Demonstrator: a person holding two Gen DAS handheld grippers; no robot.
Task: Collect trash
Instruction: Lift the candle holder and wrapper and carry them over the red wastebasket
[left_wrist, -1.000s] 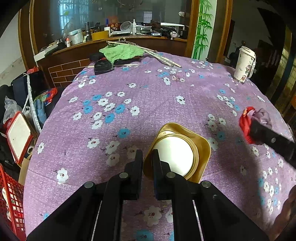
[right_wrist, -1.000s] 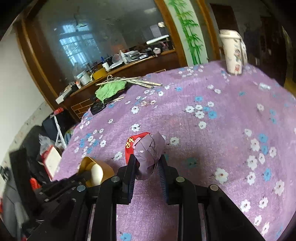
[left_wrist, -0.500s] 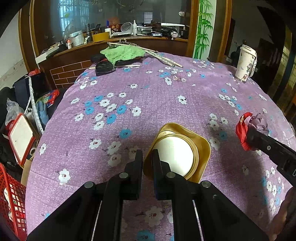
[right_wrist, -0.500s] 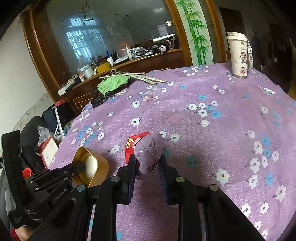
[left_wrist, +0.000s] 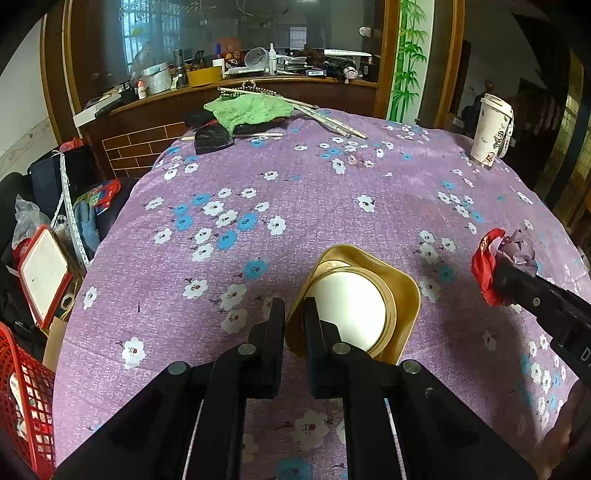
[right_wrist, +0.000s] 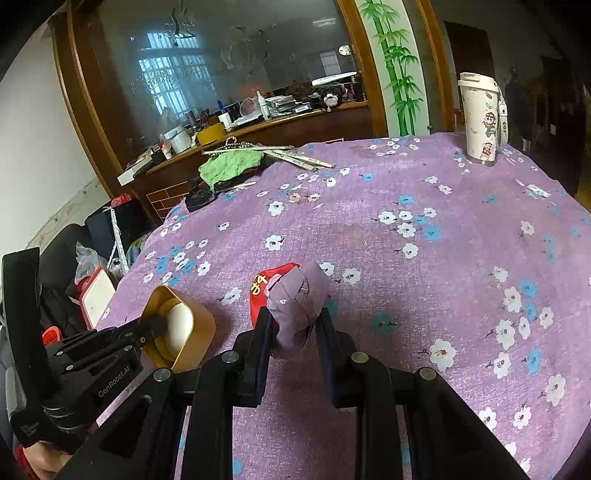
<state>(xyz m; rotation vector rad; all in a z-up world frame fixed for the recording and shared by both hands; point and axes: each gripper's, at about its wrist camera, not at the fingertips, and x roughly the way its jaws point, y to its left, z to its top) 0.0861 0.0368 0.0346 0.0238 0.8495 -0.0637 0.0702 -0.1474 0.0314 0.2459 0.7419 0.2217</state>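
Left gripper (left_wrist: 294, 321): jaws drawn narrow, pinching the near wall of a gold square container (left_wrist: 400, 295) with a white round interior, held tilted above the purple floral tablecloth (left_wrist: 314, 192). Right gripper (right_wrist: 292, 334): jaws closed on a crumpled purple wad (right_wrist: 297, 306) with a red wrapper (right_wrist: 260, 291) bearing gold lettering pressed against its left side; whether the red piece is itself clamped or merely stuck to the wad cannot be told. The held trash hangs above the cloth, to the right of the container and apart from it. Far right of table: tall white cartoon-printed cup (right_wrist: 480, 122), upright. Far edge: green cloth (left_wrist: 247, 109), light-coloured sticks (left_wrist: 332, 122), a dark object (left_wrist: 212, 138). Small silvery scrap (right_wrist: 537, 191) near the right edge.
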